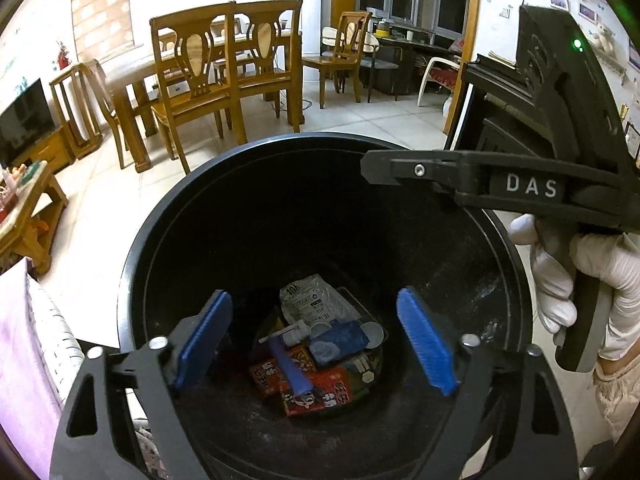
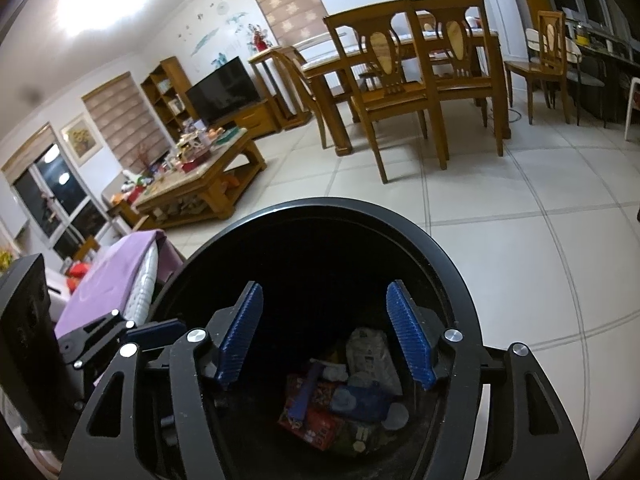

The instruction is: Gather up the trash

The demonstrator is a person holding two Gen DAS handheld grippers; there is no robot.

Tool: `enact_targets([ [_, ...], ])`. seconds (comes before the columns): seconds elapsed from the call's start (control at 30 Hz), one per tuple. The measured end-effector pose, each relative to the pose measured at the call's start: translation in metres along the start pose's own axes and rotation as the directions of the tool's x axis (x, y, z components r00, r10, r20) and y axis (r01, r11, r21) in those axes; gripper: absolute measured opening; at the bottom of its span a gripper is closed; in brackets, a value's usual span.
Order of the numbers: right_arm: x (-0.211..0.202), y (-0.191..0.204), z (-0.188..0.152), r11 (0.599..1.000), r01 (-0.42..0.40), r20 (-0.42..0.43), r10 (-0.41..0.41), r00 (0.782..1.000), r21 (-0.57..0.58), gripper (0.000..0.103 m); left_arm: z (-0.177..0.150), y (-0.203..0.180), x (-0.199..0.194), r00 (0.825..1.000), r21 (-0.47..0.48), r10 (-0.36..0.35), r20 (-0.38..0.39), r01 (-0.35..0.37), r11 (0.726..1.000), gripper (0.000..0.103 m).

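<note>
place: home – open living and dining room | signs: wooden dining table (image 2: 400, 46) with chairs (image 1: 208, 80), television (image 2: 222, 94), cluttered coffee table (image 2: 200, 176), framed pictures on walls, tiled floor (image 2: 500, 220)

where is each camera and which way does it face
Left wrist: sits on the left tongs, looking down into the black bin at the trash; its blue pads stand open and empty, and the right tongs and a gloved hand show at right.
Right wrist: sits on the right tongs, also tilted down over the bin; open, empty pads, with part of the left tongs at lower left.
Shared: bin, trash, dining chairs.
</note>
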State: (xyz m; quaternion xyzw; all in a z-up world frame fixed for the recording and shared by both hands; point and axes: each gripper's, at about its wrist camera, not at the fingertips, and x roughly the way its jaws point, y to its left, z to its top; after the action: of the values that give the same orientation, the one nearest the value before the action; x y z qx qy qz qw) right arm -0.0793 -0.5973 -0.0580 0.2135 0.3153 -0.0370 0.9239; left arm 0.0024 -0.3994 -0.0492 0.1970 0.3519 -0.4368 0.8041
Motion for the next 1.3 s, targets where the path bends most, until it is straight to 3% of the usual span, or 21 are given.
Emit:
enact_targets([
  [0.07,0.000,-0.001,0.002,1.000,-0.001,0.001,0.001,1.000,0.003,0.075,0.000,0.001,-0.001,1.000,0.004,-0.002,-0.003,0.002,1.000,0.098],
  [0.2,0.000,0.006,0.004,1.000,0.000,0.003,0.000,1.000,0.010,0.077,-0.001,0.000,-0.007,1.000,0.019,0.014,0.005,-0.014,1.000,0.097],
  [0.3,-0.001,0.007,0.004,1.000,-0.009,0.007,0.009,1.000,0.017,0.084,-0.003,0.003,-0.018,0.999,0.013,0.025,0.028,-0.025,1.000,0.098],
  [0.5,0.004,0.045,0.006,0.999,-0.039,0.000,0.039,0.999,-0.006,0.087,-0.021,0.036,-0.061,0.987,-0.075,0.121,0.101,-0.114,0.991,0.098],
  [0.7,0.020,0.115,0.003,0.994,-0.083,-0.015,0.082,0.996,-0.077,0.087,-0.057,0.088,-0.113,0.958,-0.225,0.263,0.115,-0.232,0.946,0.098],
  [0.8,0.029,0.154,0.002,0.987,-0.112,-0.018,0.110,0.994,-0.113,0.089,-0.081,0.115,-0.144,0.929,-0.298,0.347,0.126,-0.298,0.907,0.098],
  [0.93,0.037,0.225,-0.006,0.969,-0.161,-0.016,0.161,0.987,-0.189,0.090,-0.115,0.151,-0.186,0.878,-0.402,0.460,0.134,-0.377,0.835,0.098],
  [1.0,0.040,0.262,-0.012,0.954,-0.188,-0.009,0.191,0.982,-0.232,0.090,-0.129,0.165,-0.203,0.855,-0.440,0.501,0.134,-0.402,0.803,0.098],
  [1.07,0.042,0.293,-0.018,0.942,-0.204,0.002,0.212,0.977,-0.268,0.098,-0.146,0.181,-0.222,0.829,-0.482,0.544,0.127,-0.428,0.764,0.098],
  [1.3,0.051,0.390,-0.042,0.898,-0.252,0.046,0.287,0.957,-0.359,0.098,-0.186,0.216,-0.267,0.750,-0.572,0.655,0.091,-0.500,0.651,0.098],
])
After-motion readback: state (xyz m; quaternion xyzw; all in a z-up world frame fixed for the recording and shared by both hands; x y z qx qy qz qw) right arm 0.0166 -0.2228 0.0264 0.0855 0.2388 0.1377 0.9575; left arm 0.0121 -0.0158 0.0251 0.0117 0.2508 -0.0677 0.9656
